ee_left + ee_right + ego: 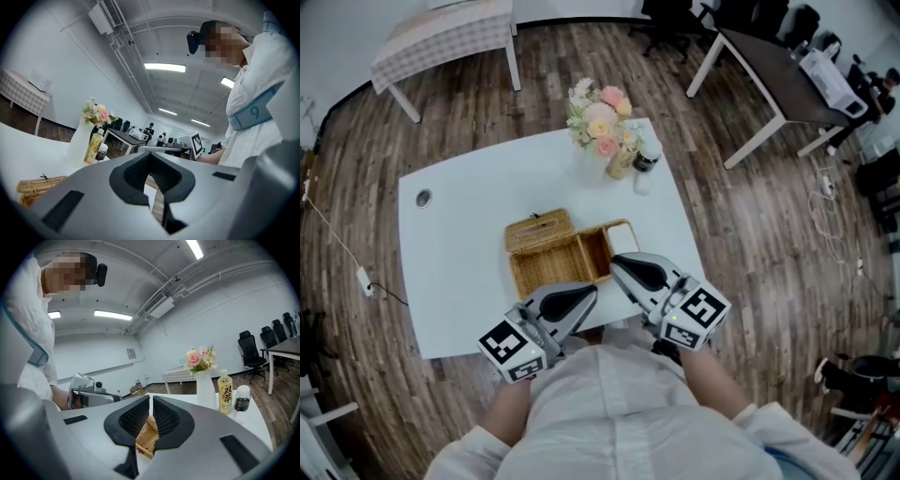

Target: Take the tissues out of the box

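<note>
A wicker tissue box [551, 267] lies on the white table [459, 272] with its lid [538, 231] flipped open toward the far side. Something white shows at the box's right end [625, 237]; I cannot tell if it is tissue. My left gripper [592, 289] hovers at the box's near edge, jaws shut and empty [150, 157]. My right gripper [614, 261] sits over the box's right part, also shut with nothing between the pads [151, 399]. Below its closed jaws the wicker [147, 437] shows through. The box appears low at the left in the left gripper view [40, 185].
At the table's far side stand a white vase of flowers [600, 122], a yellow drink bottle [620, 165] and a small dark jar [646, 157]. A round grommet [423, 198] sits at the table's left. A cloth-covered table [441, 37] and a dark desk [769, 70] stand beyond.
</note>
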### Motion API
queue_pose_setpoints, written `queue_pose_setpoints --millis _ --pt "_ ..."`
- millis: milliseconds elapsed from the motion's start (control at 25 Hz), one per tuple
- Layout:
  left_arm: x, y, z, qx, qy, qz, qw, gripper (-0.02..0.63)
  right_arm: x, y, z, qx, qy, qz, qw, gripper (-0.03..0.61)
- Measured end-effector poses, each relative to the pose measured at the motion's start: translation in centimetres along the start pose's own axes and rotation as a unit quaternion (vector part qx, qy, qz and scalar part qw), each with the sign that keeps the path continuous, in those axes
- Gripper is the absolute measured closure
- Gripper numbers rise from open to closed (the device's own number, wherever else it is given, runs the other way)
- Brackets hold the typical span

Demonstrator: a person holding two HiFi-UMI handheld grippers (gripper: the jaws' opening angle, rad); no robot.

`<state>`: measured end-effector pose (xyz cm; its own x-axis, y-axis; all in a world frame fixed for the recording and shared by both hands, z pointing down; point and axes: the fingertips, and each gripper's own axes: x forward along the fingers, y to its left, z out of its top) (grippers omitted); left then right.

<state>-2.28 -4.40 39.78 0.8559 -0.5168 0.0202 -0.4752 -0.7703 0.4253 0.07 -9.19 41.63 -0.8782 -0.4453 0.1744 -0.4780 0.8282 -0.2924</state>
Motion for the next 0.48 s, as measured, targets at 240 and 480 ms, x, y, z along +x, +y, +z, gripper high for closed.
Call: queue_pose_setpoints --millis 240,480 --pt "-0.3 0.2 0.0 -0.003 -0.001 -0.001 1.0 0.612 0.4 -0.1 -0.1 0.0 0.001 -0.003 1.0 0.543" --pt "0.1 0.3 -0.1 -0.006 0.0 -0.006 1.0 0.612 0.5 -1.1 -0.8 0.011 0.014 -0.015 1.0 0.478"
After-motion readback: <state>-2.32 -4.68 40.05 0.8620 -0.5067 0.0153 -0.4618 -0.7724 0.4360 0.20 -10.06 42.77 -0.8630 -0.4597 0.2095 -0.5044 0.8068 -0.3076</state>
